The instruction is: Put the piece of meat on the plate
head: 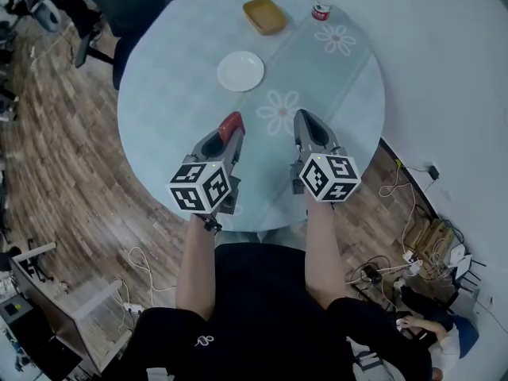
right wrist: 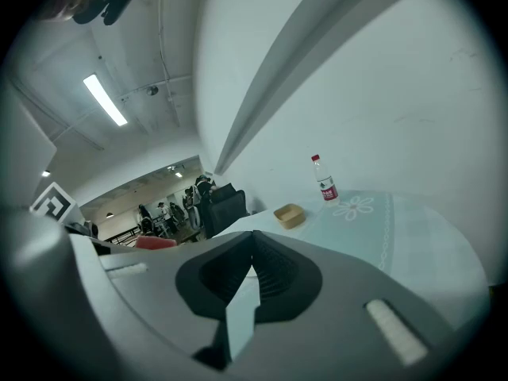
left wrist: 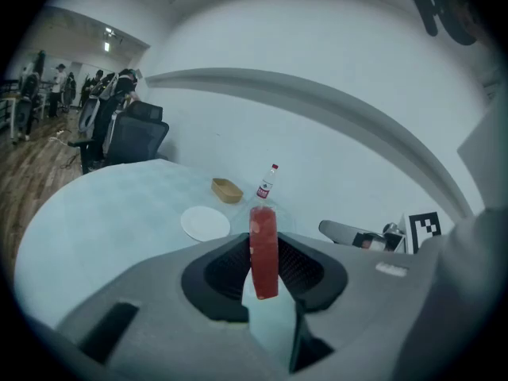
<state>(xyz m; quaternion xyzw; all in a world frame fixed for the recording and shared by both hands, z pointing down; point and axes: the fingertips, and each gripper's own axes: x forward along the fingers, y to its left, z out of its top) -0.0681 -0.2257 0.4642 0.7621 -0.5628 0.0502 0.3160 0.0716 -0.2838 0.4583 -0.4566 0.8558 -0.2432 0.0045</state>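
Observation:
A red slab of meat (head: pixel 231 122) stands upright between the jaws of my left gripper (head: pixel 230 129), which is shut on it above the near part of the round table. In the left gripper view the meat (left wrist: pixel 263 248) hangs in front of the white plate (left wrist: pixel 205 222). The plate (head: pixel 240 71) lies empty, further out on the table and slightly right of the meat. My right gripper (head: pixel 305 122) hovers beside the left one, its jaws closed together with nothing between them (right wrist: pixel 252 240).
A pale blue flowered cloth covers the table (head: pixel 333 94). A shallow wooden tray (head: pixel 264 15) and a red-capped water bottle (head: pixel 322 0) stand at the far edge. Office chairs (head: pixel 99 22) stand beyond the table's left side; cables lie on the wooden floor.

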